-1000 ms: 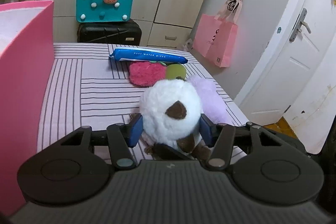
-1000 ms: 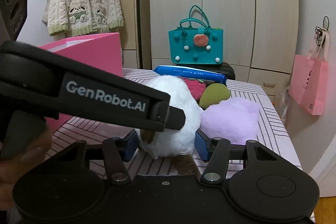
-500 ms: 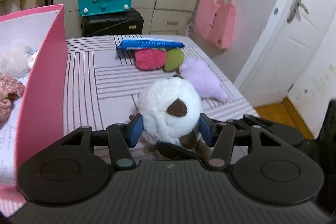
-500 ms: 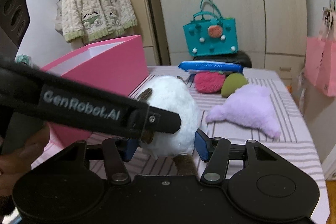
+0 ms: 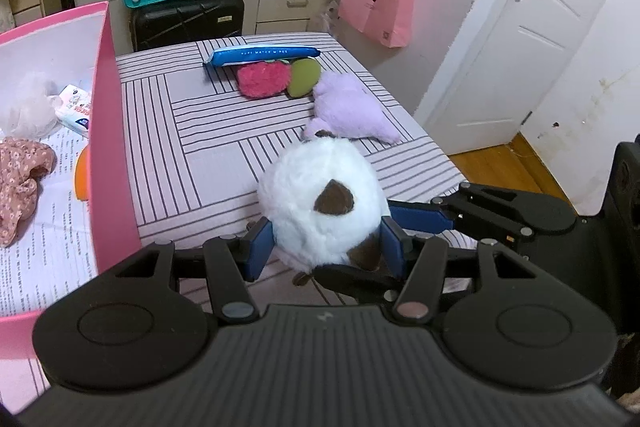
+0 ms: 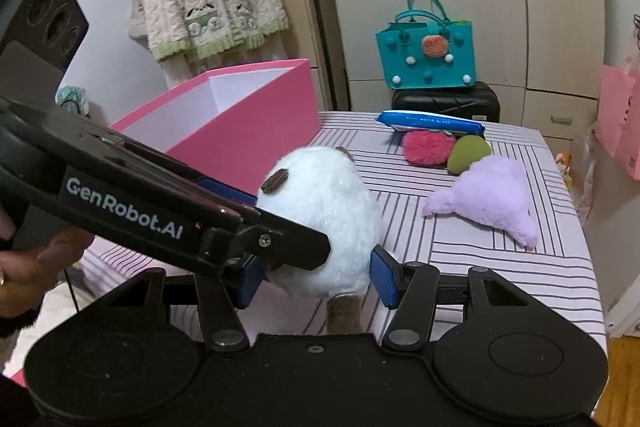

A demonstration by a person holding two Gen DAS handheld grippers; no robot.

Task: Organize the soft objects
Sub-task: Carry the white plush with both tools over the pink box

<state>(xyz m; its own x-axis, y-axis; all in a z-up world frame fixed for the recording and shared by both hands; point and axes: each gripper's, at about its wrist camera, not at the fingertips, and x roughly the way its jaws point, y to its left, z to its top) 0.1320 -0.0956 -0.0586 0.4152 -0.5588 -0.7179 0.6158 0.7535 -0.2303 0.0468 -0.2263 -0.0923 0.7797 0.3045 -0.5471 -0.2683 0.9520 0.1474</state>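
Pink box: floral cloth, packet | both hand-held grippers pinching white plush

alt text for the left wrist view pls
Left gripper and right gripper both clamp a white plush above a striped table. Pink box at left; purple plush and red plush behind.

Striped table: pink box, 3 plush toys

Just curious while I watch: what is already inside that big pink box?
Inside the pink box lie a pink floral cloth, a pale fluffy thing, a small white packet and something orange, on printed paper. Its near wall hides the rest.
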